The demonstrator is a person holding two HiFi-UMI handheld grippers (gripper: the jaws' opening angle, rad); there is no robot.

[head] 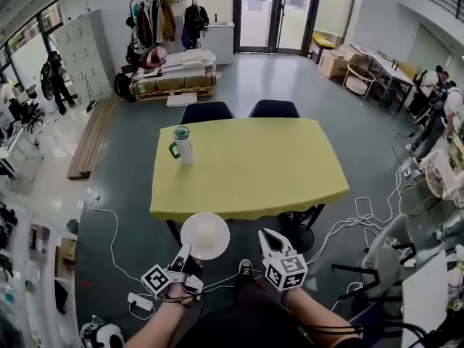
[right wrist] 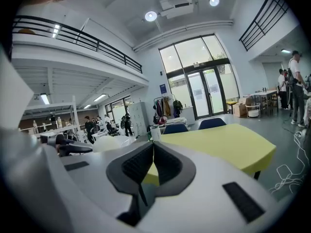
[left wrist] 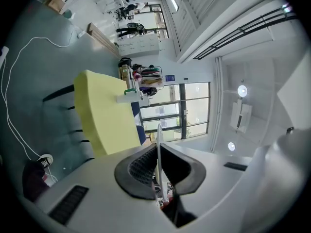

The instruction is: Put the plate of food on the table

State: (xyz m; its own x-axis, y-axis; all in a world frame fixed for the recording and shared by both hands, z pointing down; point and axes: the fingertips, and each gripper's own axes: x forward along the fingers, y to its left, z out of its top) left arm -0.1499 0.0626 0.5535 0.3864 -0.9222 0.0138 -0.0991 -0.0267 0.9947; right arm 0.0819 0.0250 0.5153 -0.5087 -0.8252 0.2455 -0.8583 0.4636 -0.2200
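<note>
The left tongs pinch the near rim of a white plate. In the left gripper view, the tongs are pressed onto the plate's thin edge, which stands edge-on between the dark pads. The plate is held in the air at the near edge of the yellow desk, left of that edge's middle; what lies on it cannot be made out. A white tumbler with a green lid stands upright near the desk's left edge. Two dark chairs are tucked at the far edge. The right tongs are pressed together on nothing, in front of the near edge.
</note>
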